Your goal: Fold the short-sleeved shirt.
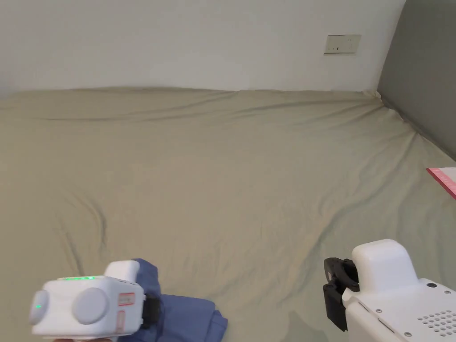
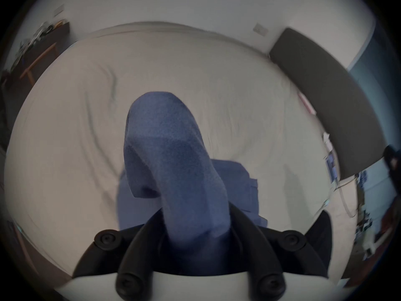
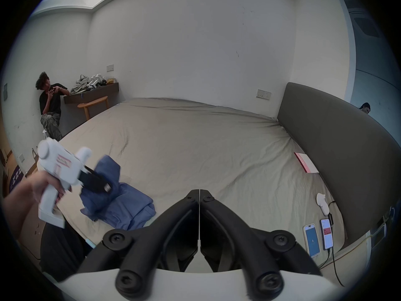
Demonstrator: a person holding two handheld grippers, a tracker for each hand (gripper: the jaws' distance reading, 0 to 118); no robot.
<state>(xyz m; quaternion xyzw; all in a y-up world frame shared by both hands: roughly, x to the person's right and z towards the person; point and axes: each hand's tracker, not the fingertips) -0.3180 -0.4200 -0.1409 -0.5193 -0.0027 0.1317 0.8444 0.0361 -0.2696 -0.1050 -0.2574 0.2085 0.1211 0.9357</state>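
The bed (image 1: 249,178) is the landmark here; it carries a smooth olive-beige sheet with a few wrinkles. There is no box or basket among the things on it. The blue shirt (image 3: 121,205) lies at the near edge of the bed, toward the foot side, far from the dark headboard (image 3: 338,145). Most of it rests in a loose, partly folded heap on the sheet, with layered edges visible. One part is lifted up from the heap and bends over in a soft arch. The cloth is a plain medium blue with a fine knit texture.

The left gripper (image 3: 97,183) is clamped on this lifted part; in its own view the fabric comes out from between the two black jaws. The right gripper (image 3: 199,194) hangs above the near edge of the bed, closer to the headboard than the shirt, with jaws pressed together on nothing.

Beside the headboard a pink-edged book (image 3: 306,163) lies on the sheet, and two phones (image 3: 319,236) lie nearer the edge.
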